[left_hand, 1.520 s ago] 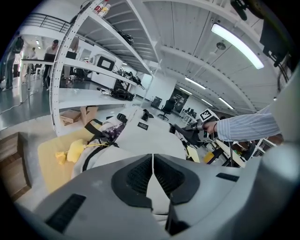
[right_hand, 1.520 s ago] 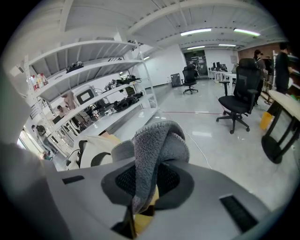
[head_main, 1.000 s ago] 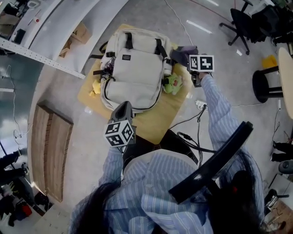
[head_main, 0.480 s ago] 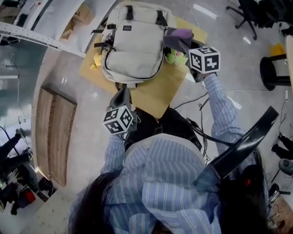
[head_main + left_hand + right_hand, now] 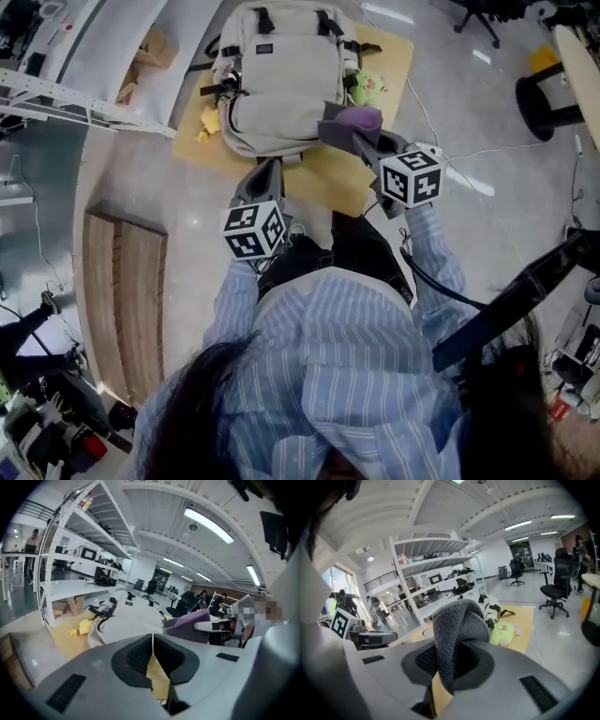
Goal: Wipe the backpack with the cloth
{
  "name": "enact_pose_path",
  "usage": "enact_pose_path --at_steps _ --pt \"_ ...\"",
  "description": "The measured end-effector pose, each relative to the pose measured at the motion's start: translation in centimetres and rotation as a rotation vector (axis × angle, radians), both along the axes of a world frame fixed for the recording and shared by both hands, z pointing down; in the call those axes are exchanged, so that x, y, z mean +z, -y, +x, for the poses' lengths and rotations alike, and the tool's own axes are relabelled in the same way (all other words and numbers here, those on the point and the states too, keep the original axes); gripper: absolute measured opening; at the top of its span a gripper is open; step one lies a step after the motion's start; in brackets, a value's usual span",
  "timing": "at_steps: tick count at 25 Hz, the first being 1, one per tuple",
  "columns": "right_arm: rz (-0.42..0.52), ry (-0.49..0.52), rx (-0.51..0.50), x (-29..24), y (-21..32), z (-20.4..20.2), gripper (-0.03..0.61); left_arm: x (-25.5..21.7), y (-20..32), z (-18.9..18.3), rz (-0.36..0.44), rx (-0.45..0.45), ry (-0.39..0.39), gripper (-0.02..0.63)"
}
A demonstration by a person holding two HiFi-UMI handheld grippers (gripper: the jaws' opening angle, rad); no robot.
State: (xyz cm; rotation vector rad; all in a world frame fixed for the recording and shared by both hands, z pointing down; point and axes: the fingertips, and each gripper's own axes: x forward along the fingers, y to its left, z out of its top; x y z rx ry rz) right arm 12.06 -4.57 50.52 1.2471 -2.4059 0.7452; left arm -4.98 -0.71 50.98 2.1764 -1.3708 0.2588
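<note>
The cream backpack [image 5: 281,75] lies flat on a low yellow board [image 5: 323,178], straps at its far end. My right gripper [image 5: 361,141] is shut on a grey-purple cloth [image 5: 349,122], held over the backpack's near right corner; whether it touches I cannot tell. In the right gripper view the cloth [image 5: 457,630] bulges up out of the jaws, with the backpack [image 5: 490,607] beyond. My left gripper [image 5: 265,178] is shut on nothing, hovering by the backpack's near edge. The left gripper view shows its pads [image 5: 140,656] pressed together, the backpack [image 5: 126,620] ahead and the cloth [image 5: 190,625] to the right.
A green plush toy [image 5: 367,87] lies by the backpack's right side and a yellow object [image 5: 208,120] by its left. A white shelf rack [image 5: 56,94] and a cardboard box [image 5: 155,56] stand at left, a wooden panel [image 5: 122,300] on the floor, a stool [image 5: 553,103] at right.
Both grippers have drawn back toward the person. The right gripper carried the cloth from the backpack's far right side to its near right corner. The head view has shifted back.
</note>
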Motion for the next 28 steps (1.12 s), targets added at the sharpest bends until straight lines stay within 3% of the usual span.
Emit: enact_pose_path --at_steps 6,12,22,28 --pt "0.003 0.104 0.175 -0.9 -6.6 -5.3 0.041 1.0 -5.4 -4.9 -0.05 0.058 -0.085 0.014" --pt "-0.026 0.068 0.187 -0.5 -11.9 -7.7 0.041 2.7 -8.2 -7.5 -0.085 0.059 -0.115 0.014" --pt "-0.018 0.035 0.144 -0.6 -15.2 -8.3 0.041 -0.1 -10.1 -5.5 -0.006 0.072 -0.124 0.014" --pt "-0.016 0.025 0.09 -0.1 -20.4 -4.7 0.041 -0.4 -13.6 -2.3 0.011 0.021 -0.114 0.014"
